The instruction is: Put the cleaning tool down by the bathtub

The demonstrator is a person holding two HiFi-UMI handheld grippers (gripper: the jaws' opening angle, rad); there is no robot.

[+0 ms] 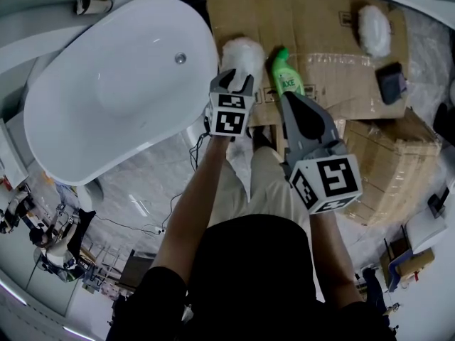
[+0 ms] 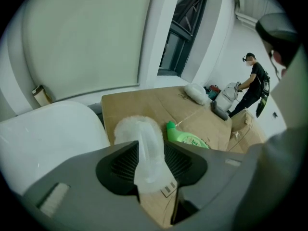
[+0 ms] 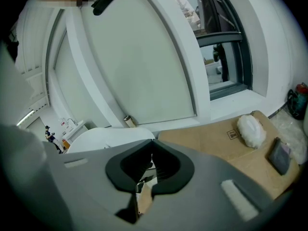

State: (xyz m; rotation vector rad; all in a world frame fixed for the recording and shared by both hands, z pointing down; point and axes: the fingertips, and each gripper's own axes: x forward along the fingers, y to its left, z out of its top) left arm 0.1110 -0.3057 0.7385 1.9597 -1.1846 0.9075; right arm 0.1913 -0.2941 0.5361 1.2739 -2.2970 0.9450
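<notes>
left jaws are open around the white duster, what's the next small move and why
Probably lift the left gripper straight back, clear of the white duster: its jaws stand apart, and the duster already lies on the cardboard beside the bathtub.

Green bottle (image 1: 286,77) lies on flattened cardboard (image 1: 313,20), near its front edge. 1 white fluffy pad (image 1: 374,30) at the far right corner, dark block (image 1: 391,82) by the right edge. Stacked boxes (image 1: 387,169) alongside.
</notes>
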